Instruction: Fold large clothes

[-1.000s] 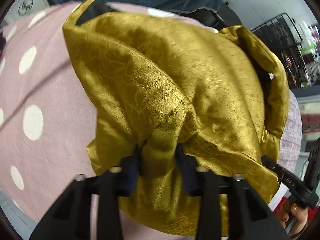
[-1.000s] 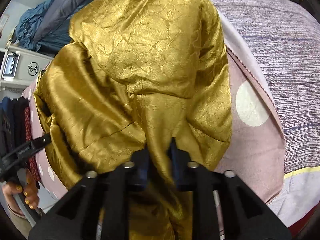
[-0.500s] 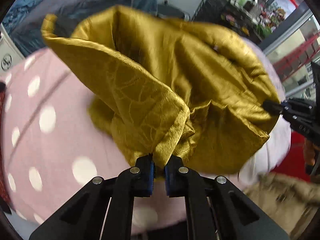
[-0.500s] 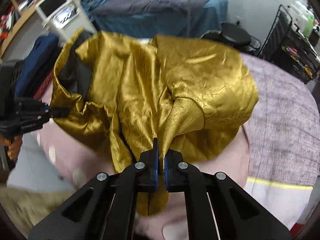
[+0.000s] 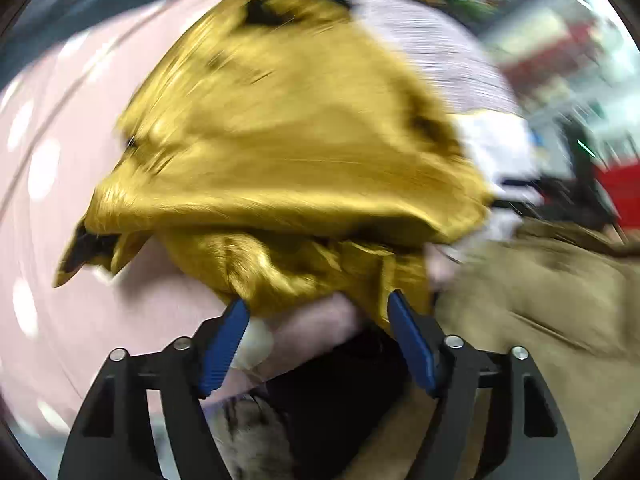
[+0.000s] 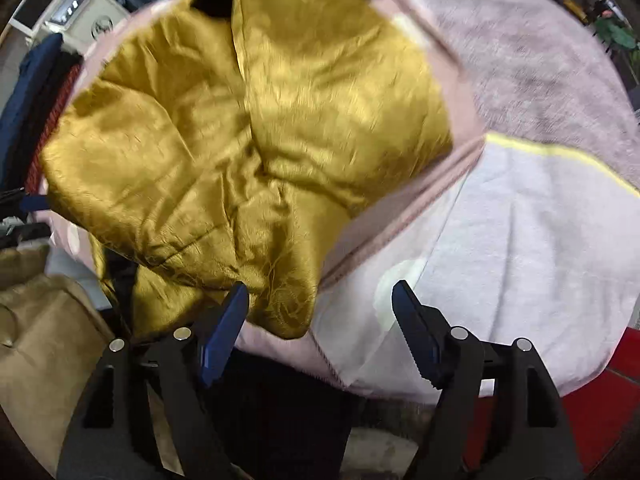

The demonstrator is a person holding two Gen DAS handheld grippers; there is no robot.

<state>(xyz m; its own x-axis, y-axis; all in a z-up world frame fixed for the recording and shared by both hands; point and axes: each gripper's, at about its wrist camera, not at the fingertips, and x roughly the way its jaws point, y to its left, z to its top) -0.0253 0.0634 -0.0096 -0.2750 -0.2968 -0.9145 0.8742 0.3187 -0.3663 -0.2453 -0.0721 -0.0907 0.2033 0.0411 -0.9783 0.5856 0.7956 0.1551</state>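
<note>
A shiny gold garment (image 5: 288, 152) lies bunched on a pink sheet with white dots (image 5: 60, 208); the left wrist view is blurred. My left gripper (image 5: 318, 300) hangs over its near edge with jaws opening, and gold cloth still droops between the blue pads without being pinched. In the right wrist view the same gold garment (image 6: 240, 140) is spread in folds on the bed. My right gripper (image 6: 320, 290) is opening too; a gold corner hangs by its left pad (image 6: 224, 332), not gripped.
A grey-lilac blanket (image 6: 540, 80) with a yellow stripe covers the right of the bed. A tan coat (image 5: 540, 300) lies at the near edge, seen also as tan coat (image 6: 36, 320). Dark blue clothes (image 6: 24, 92) hang at far left. Red floor (image 6: 608, 400) shows below.
Both grippers were shut on gold cloth and pulled it toward the near edge of the bed. Now both have let go and stand wide, and the garment has dropped onto the sheet.
</note>
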